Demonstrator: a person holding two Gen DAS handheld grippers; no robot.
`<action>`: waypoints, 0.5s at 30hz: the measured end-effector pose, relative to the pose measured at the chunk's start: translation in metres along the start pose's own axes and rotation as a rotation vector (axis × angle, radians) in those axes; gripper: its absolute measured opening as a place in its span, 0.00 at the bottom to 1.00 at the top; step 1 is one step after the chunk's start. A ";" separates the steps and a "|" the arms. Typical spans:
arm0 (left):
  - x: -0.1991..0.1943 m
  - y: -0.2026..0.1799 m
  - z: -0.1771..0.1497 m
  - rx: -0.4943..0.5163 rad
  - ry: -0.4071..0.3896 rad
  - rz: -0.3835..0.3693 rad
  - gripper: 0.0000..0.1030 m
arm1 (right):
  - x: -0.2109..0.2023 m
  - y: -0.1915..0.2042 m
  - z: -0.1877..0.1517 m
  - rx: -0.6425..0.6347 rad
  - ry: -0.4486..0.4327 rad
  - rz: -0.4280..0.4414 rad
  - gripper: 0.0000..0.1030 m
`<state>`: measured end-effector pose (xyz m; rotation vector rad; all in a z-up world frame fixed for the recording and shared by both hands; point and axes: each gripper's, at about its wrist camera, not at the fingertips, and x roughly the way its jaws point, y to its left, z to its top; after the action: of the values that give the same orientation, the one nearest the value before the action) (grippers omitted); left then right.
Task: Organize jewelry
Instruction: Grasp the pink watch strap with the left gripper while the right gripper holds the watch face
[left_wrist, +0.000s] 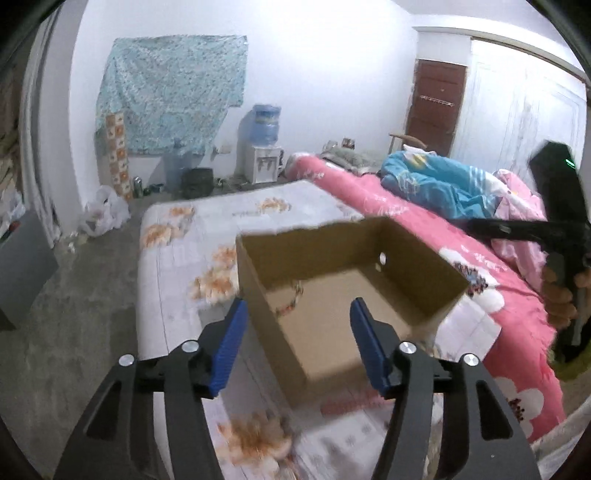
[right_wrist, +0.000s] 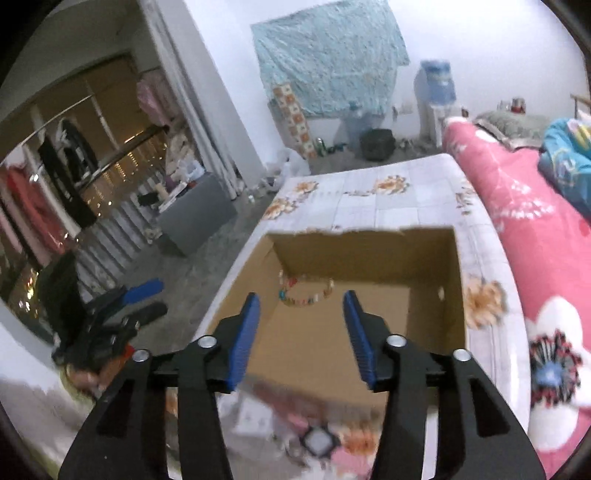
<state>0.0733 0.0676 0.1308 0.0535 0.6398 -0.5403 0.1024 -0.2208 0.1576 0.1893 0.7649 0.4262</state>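
Both tools spread, gripping nothing; only right view shows beaded bracelet (right_wrist: 306, 293) clearly in box (right_wrist: 369, 254)

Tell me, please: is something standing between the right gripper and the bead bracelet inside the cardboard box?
Nothing visible does. The right gripper is open above the open-topped cardboard box, and the bead bracelet lies uncovered on the box floor near the far wall.

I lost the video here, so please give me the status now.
Left claw open, empty. Right claw open, empty, above the cardboard box. Beaded bracelet lies inside the box. Nothing in the way.
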 end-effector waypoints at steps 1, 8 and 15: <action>0.001 -0.003 -0.014 -0.011 0.009 0.015 0.57 | 0.002 0.001 -0.018 -0.009 0.021 -0.003 0.50; 0.061 -0.044 -0.096 0.004 0.220 0.124 0.58 | 0.066 0.008 -0.103 -0.126 0.258 -0.089 0.50; 0.091 -0.083 -0.120 0.141 0.251 0.159 0.58 | 0.101 0.014 -0.118 -0.275 0.333 -0.108 0.48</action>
<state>0.0265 -0.0202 -0.0092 0.3063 0.8338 -0.4268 0.0796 -0.1627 0.0149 -0.1852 1.0273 0.4616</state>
